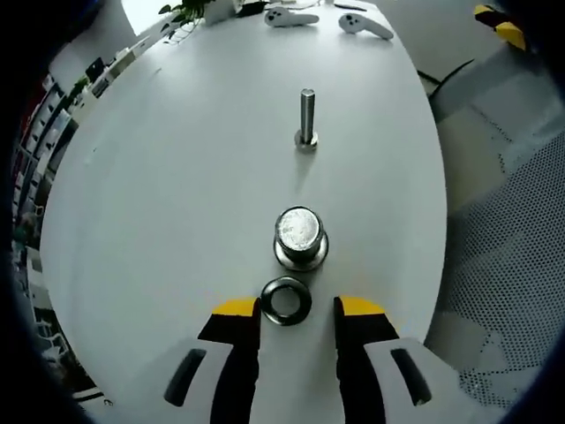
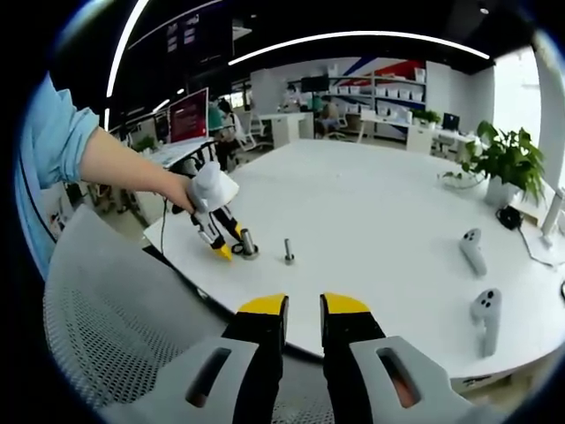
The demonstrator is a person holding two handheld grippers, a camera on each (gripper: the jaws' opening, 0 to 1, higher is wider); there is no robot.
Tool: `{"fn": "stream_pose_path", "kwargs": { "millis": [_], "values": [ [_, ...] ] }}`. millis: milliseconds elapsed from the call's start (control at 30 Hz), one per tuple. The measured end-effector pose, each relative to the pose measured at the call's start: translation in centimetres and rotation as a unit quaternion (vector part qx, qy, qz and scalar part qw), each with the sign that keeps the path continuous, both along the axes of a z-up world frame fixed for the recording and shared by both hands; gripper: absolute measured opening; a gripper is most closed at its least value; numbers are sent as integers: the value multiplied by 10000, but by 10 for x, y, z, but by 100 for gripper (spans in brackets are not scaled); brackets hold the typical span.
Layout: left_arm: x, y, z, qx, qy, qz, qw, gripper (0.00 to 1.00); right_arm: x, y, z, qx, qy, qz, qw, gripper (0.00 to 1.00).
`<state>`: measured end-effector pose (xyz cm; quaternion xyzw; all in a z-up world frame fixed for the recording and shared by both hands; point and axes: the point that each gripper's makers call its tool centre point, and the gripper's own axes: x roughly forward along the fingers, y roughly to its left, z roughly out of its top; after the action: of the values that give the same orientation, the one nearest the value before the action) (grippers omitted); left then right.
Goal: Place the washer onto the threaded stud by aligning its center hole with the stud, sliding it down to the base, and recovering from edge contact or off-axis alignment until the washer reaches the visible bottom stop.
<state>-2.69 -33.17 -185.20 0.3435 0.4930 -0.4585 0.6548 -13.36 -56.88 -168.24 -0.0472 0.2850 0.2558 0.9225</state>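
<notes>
Left gripper view: the left tool (image 1: 298, 311) is spread, its jaws flanking the washer (image 1: 286, 300), which lies flat on the white tabletop (image 1: 177, 194) — framed, not yet pinched. Just beyond sits a short metal cylinder (image 1: 301, 237); farther off stands the threaded stud (image 1: 306, 117), bare. Nothing is threaded yet, I judge. Right gripper view: the right tool (image 2: 303, 309) hangs near the tabletop edge, slightly parted, holding nothing.

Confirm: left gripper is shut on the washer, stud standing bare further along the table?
Not quite. In the left gripper view the left gripper is open, its tips either side of the washer, which lies flat on the table. The stud stands bare beyond.
</notes>
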Motion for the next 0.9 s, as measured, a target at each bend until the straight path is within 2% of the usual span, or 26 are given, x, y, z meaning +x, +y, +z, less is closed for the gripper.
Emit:
{"fn": "stream_pose_path", "kwargs": {
  "millis": [133,233,533,733,900],
  "values": [
    [2,1,0,-21,-64,-45,10000,28,0,0,1,12,-19,15,10000,17],
    [5,2,0,-22,-80,29,10000,21,0,1,1,20,-29,20,10000,17],
    [4,1,2,64,-138,-87,9998,19,0,1,1,29,-42,13,10000,17],
    [7,3,5,125,-361,-15,9993,19,0,1,1,28,-41,16,10000,17],
    [11,5,13,60,-377,187,9991,19,0,1,2,25,-49,13,10000,17]
  ]
}}
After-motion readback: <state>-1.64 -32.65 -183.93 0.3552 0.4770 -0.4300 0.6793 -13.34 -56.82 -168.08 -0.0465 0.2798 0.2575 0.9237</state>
